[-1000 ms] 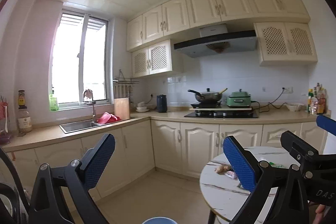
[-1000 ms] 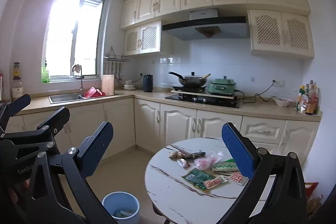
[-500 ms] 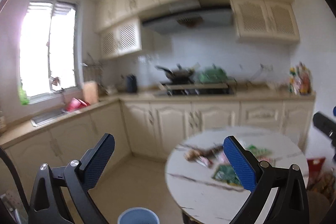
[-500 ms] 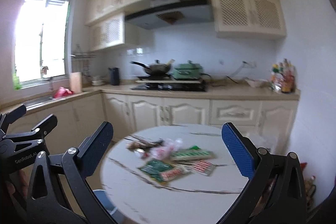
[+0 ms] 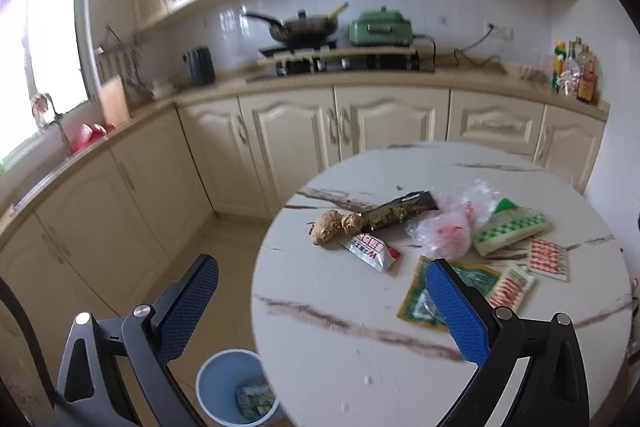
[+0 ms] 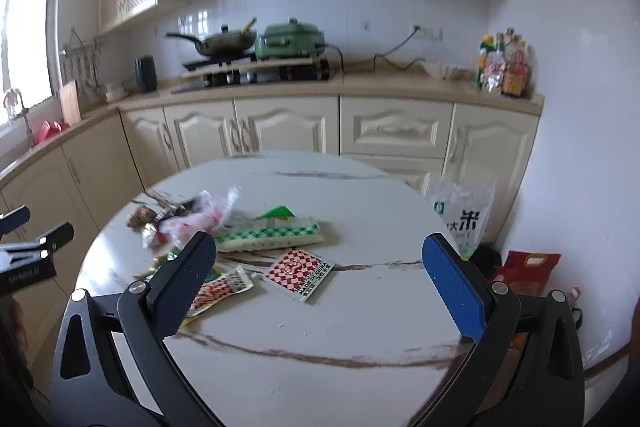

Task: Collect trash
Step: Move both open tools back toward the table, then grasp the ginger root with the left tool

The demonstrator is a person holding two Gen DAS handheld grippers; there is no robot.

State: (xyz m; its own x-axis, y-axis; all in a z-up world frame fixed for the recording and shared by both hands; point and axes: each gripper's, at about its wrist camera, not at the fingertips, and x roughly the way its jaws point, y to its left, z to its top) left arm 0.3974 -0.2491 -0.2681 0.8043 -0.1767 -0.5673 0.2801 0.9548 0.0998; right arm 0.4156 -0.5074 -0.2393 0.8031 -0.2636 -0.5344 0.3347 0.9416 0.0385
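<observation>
Both my tongs wide open, holding nothing.
Wrappers (image 6: 299, 274) ahead of right gripper (image 6: 319, 281) on table (image 6: 320, 367); bin (image 5: 224, 383) (blue) below left gripper (image 5: 322, 311).

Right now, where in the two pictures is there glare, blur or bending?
Left wrist view: window blown out white at the left edge; counter line bends from the fisheye; wrappers fairly sharp. Right wrist view: window also glares; wrappers softly blurred; cabinets curve.

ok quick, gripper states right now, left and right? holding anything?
Left gripper: open, empty, over the near edge of the round table.
Right gripper: open, empty, above the wrappers.
</observation>
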